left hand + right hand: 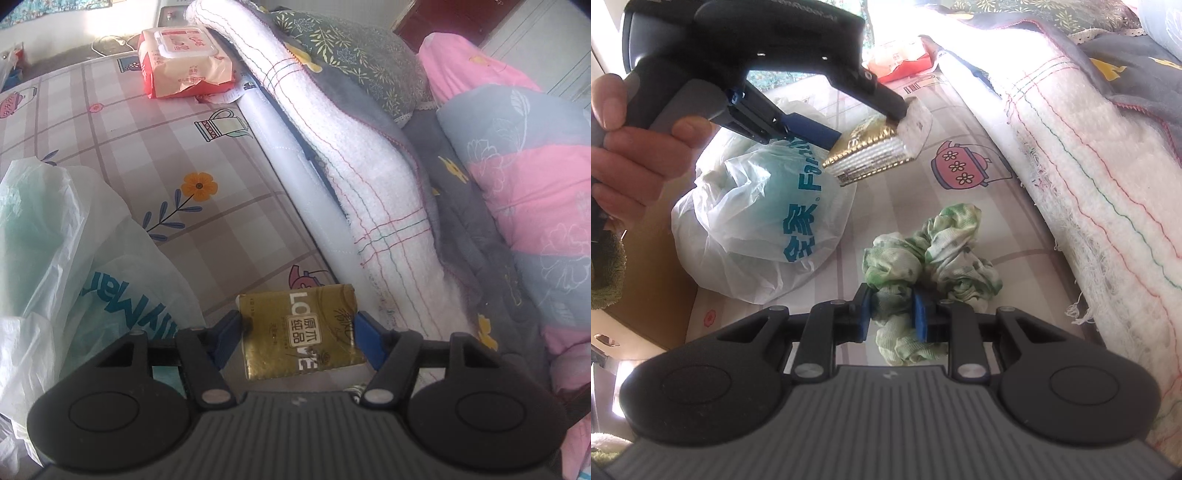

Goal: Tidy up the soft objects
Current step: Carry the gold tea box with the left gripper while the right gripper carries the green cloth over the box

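Your left gripper (299, 332) has its fingers (226, 334) pinching the gold tissue pack (301, 332) by its sides, lifted above the bed (110, 147). Your right gripper's (892, 314) fingers (862, 314), nearly together, squeeze the crumpled green-and-white cloth (931, 254) lying on the bed beside the white plastic bag (764, 221).

Your left gripper (299, 332) pointed steeply down over the checked sheet (110, 147), its 2 blue pads pressed on the sides of the gold tissue pack (301, 332), lifted off the sheet. Your left hand (635, 147) wrapped its handle. Your right gripper (892, 314) sat low over the sheet, jaws nearly closed, pinching the green cloth (934, 254).
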